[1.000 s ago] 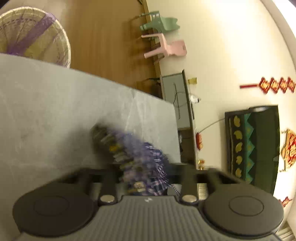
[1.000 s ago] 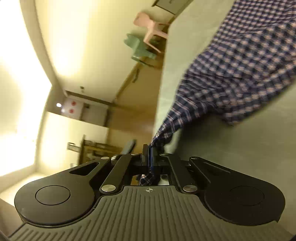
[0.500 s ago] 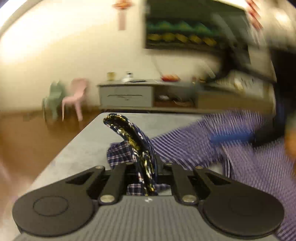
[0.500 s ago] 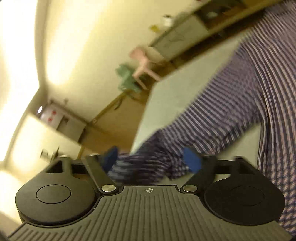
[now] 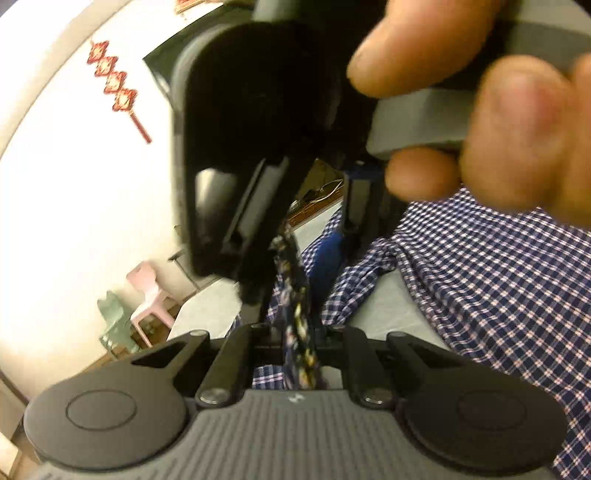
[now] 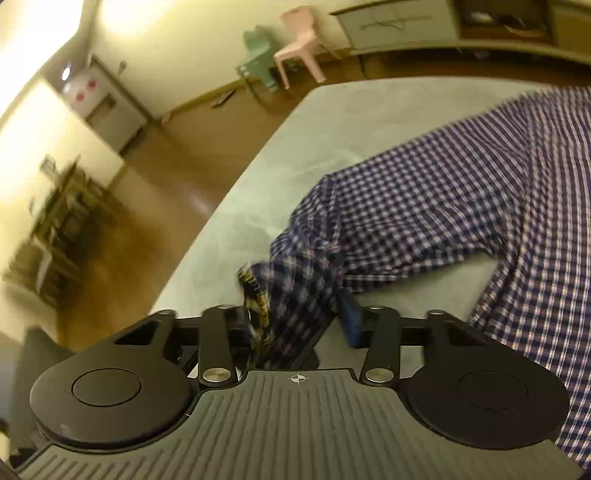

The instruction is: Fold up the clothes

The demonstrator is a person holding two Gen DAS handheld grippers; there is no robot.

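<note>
A second ago the left gripper (image 5: pixel 295 332) looked sideways across the bare table (image 6: pixel 332 118) with its cloth a blur; it has since rolled upright and now sits right behind the right gripper (image 6: pixel 295 325), whose black body and the person's fingers (image 5: pixel 517 129) fill the top of its view. It is closed tight on the dark patterned cuff (image 5: pixel 297 332) of the checked shirt (image 6: pixel 461 192), which stands up between its pads. The right gripper, clamped on a fold a second ago and spread wide half a second ago, is closing again; the sleeve end lies between its jaws, against the left pad, while the blue right pad (image 6: pixel 352 325) stands clear of the cloth.

The shirt lies spread over the right part of the grey table, its sleeve running down to both grippers. Beyond the table are a brown wooden floor (image 6: pixel 166 166), a pink chair (image 6: pixel 299 40) beside a green chair (image 6: pixel 258 51), a low grey cabinet (image 6: pixel 399 22) and cream walls; a red hanging ornament (image 5: pixel 118 85) shows in the left view.
</note>
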